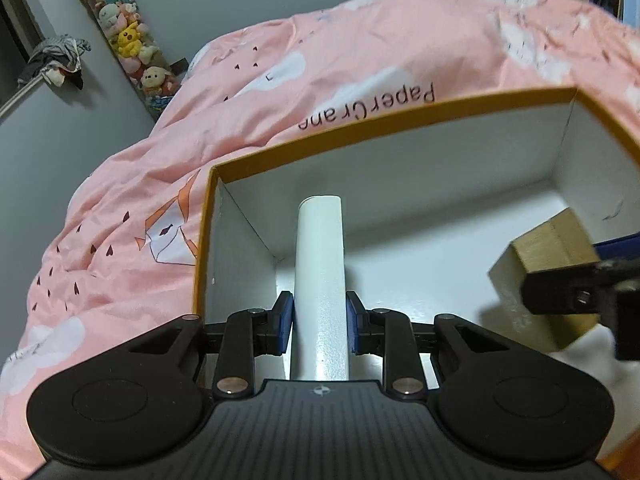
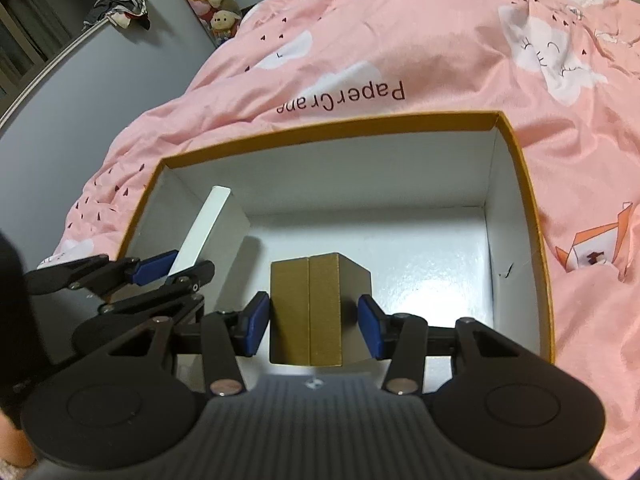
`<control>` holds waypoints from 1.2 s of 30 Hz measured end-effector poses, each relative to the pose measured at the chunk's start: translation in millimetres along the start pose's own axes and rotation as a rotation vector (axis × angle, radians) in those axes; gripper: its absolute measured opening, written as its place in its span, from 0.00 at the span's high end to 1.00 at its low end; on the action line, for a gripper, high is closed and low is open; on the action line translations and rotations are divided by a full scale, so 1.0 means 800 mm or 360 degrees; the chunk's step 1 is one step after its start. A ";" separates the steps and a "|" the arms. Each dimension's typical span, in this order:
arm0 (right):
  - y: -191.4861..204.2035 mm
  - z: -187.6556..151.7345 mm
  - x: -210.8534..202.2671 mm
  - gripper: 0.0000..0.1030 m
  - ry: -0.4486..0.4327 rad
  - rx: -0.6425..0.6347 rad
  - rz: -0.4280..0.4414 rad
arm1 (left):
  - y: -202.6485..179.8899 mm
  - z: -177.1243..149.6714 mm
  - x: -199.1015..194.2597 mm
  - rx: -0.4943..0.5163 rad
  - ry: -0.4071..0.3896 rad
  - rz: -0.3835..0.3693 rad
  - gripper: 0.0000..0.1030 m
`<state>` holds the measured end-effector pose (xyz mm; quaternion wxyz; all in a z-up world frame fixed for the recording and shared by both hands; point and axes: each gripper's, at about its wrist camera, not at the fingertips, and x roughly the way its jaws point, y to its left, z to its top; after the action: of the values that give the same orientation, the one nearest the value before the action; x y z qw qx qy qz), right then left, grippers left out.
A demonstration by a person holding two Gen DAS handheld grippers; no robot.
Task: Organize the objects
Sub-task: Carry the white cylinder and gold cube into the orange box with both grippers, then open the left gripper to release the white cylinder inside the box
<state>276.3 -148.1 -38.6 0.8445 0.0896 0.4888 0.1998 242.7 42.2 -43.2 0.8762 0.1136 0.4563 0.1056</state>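
A slim white box (image 1: 320, 292), long and smooth with a faint sheen, stands pinched between the blue pads of the left tongs (image 1: 320, 322) at the centre of the left wrist view, its far end reaching down into an open cardboard box (image 1: 392, 118). That container has a mustard-orange rim and outer skin and plain white inner walls and floor, glossy enough to catch the light. In the right wrist view the right tongs (image 2: 314, 322) are clamped on a gold box (image 2: 308, 308), a squat block with a brushed metallic finish and a seam down its facing side, held over the container's floor at lower centre. The white box appears there at left of frame, tilted, near the container's left wall, with the left tongs gripping its lower part. The container rests on a bed under a rumpled pink duvet (image 2: 420, 40) printed with white clouds, small dark hearts, origami cranes and the words "Paper Crane". At upper left, a clear tube of plush toys (image 1: 128, 36) leans against a grey wall.
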 end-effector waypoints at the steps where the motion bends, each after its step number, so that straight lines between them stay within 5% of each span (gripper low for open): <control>1: -0.001 0.000 0.002 0.51 0.0006 0.0000 0.0001 | -0.001 0.001 0.004 0.0012 0.0015 0.0004 0.71; 8: 0.000 -0.004 0.011 0.51 0.0047 0.0007 0.0006 | 0.003 0.007 0.031 0.0025 0.0221 -0.0069 0.70; 18: 0.002 -0.006 0.012 0.51 0.0064 0.0008 0.0005 | 0.022 0.003 0.026 -0.0219 0.0231 -0.0274 0.68; 24: 0.002 -0.007 0.016 0.51 0.0097 0.0032 0.0013 | 0.035 -0.003 0.019 -0.0366 0.0207 -0.0490 0.52; 31: 0.003 -0.010 0.020 0.51 0.0119 0.0038 0.0000 | 0.046 -0.010 0.017 -0.0518 0.0214 -0.0688 0.53; 36: 0.006 -0.011 0.024 0.51 0.0133 0.0035 0.0003 | 0.044 -0.014 0.025 -0.0524 0.0239 -0.0715 0.67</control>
<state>276.0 -136.1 -56.3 0.8221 0.0908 0.5258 0.1988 241.9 82.8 -54.6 0.8481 -0.1420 0.5103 -0.0103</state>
